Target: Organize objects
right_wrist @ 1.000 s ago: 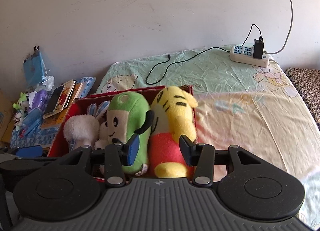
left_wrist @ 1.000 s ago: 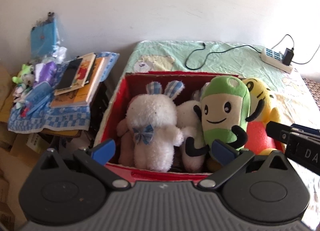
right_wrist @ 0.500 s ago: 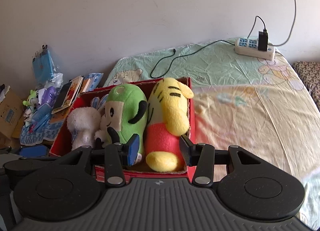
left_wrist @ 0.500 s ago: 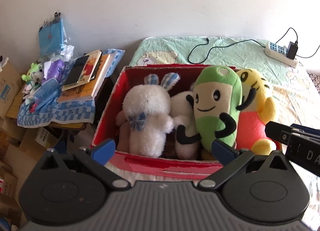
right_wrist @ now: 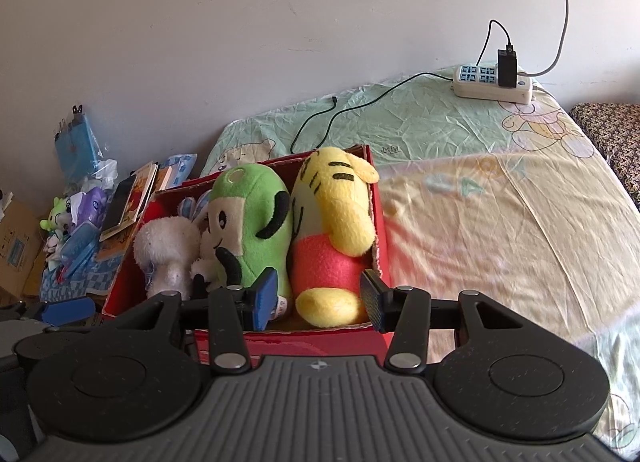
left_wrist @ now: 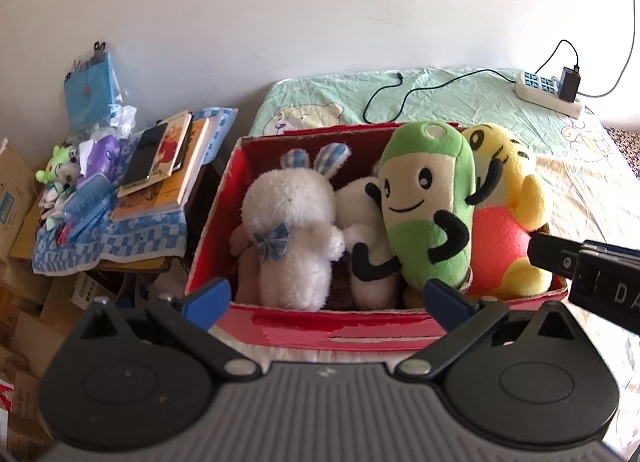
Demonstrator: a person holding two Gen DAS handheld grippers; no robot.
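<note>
A red cardboard box (left_wrist: 336,326) (right_wrist: 378,218) sits on the bed, packed with plush toys. Inside stand a white rabbit (left_wrist: 292,222) (right_wrist: 168,250), a green smiling plush (left_wrist: 428,206) (right_wrist: 252,222) and a yellow tiger plush (left_wrist: 504,202) (right_wrist: 332,230); a white and black plush (left_wrist: 360,222) is wedged between rabbit and green one. My left gripper (left_wrist: 326,296) hangs open in front of the box, holding nothing. My right gripper (right_wrist: 318,300) is open too, its fingers level with the tiger's foot, apart from it. The right gripper's finger (left_wrist: 560,260) shows at the left view's edge.
A low side table (left_wrist: 108,238) with a blue checked cloth, books (left_wrist: 160,166) and small toys stands left of the box. A power strip (right_wrist: 492,82) and black cable (right_wrist: 340,118) lie at the bed's far end. Cardboard boxes (left_wrist: 16,198) sit on the floor at left.
Both grippers have drawn back and up from the box, so the whole box now shows. The toys stay put and both grippers remain open.
</note>
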